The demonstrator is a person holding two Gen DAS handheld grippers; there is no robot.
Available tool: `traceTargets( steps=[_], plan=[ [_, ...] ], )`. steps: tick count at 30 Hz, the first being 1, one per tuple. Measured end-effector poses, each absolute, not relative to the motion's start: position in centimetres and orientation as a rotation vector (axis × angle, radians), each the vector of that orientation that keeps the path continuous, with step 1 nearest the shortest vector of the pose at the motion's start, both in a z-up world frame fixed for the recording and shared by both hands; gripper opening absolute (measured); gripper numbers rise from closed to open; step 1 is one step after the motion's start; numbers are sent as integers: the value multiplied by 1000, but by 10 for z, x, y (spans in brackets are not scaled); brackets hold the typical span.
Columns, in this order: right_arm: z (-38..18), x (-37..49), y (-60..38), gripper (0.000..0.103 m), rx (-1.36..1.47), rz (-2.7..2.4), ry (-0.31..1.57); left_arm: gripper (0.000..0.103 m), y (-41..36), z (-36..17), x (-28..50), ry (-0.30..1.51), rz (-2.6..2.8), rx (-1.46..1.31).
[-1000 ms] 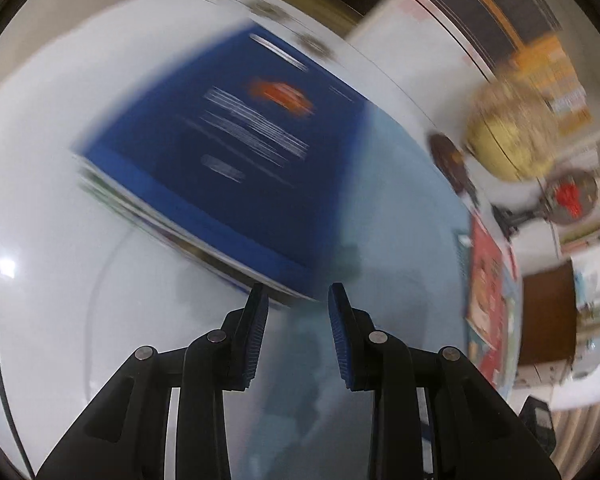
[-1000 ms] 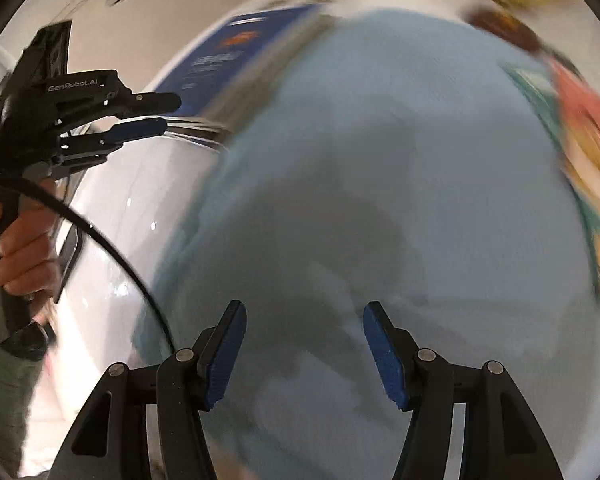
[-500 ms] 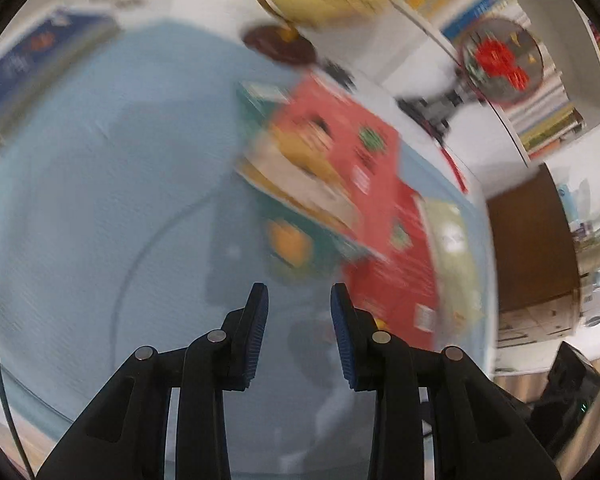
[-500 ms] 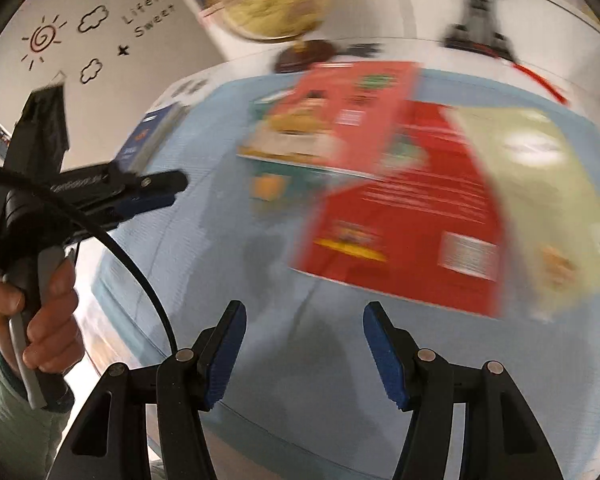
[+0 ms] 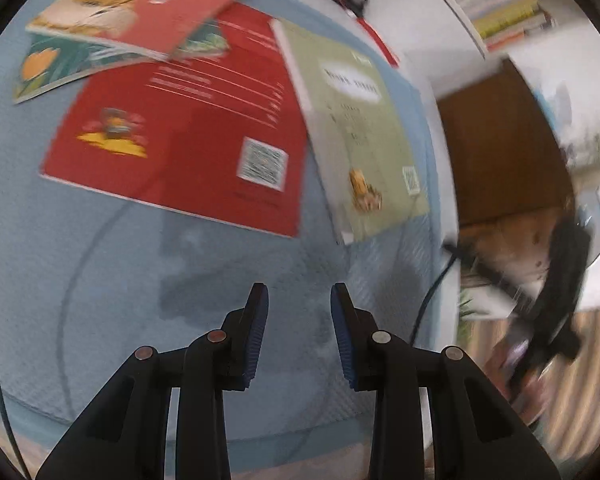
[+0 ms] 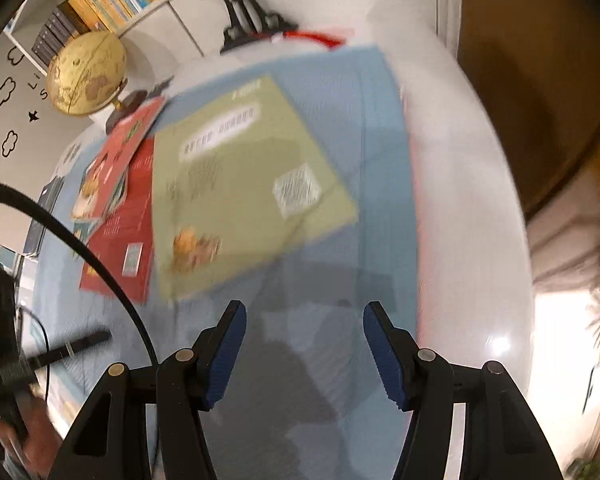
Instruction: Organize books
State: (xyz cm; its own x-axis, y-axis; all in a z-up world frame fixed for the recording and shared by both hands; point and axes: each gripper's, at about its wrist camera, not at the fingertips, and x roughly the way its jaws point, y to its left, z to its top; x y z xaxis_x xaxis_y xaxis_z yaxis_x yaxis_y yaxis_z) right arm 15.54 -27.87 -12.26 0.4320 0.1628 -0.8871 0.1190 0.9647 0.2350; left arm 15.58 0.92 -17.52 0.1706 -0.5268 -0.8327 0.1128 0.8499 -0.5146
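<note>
Several thin books lie scattered on a light blue mat [image 5: 100, 272]. A red book [image 5: 188, 128] lies back cover up in the middle, and an olive green book [image 5: 356, 120] lies to its right. A red picture book [image 5: 140, 4] rests on a teal book [image 5: 44, 68] at the far left. In the right wrist view the green book [image 6: 240, 188] fills the centre, with the red book [image 6: 124, 232] to its left. My left gripper [image 5: 299, 304] hangs open and empty over bare mat, nearer than the books. My right gripper [image 6: 304, 320] is open wider, empty, just short of the green book's near edge.
A golden globe [image 6: 86, 74] and a black stand with a red ornament [image 6: 248, 12] sit at the back of the white table [image 6: 468, 208]. Bookshelves [image 5: 504, 12] line the wall. A brown cabinet [image 5: 500, 140] stands beyond the table's right edge. A hand [image 6: 32, 440] holds the left gripper's handle.
Both grippers have swept rightwards, away from the blue book stack, across the mat to the scattered books. The books now lie nearer. Both stay empty and open.
</note>
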Motion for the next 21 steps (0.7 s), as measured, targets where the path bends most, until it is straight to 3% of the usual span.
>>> traceTargets(
  steps=[8, 10, 12, 21],
  plan=[
    [-115, 235, -255, 59, -37, 93, 1003, 29, -17, -180, 183, 1307, -468, -420],
    [-129, 248, -260, 43, -24, 121, 1022, 29, -26, -177, 194, 1295, -468, -412],
    [-143, 264, -266, 38, 5, 136, 1060, 29, -35, -174, 205, 1283, -466, -381],
    [-157, 297, -273, 40, 95, 160, 1049, 29, -47, -183, 227, 1265, -373, -369]
  ],
)
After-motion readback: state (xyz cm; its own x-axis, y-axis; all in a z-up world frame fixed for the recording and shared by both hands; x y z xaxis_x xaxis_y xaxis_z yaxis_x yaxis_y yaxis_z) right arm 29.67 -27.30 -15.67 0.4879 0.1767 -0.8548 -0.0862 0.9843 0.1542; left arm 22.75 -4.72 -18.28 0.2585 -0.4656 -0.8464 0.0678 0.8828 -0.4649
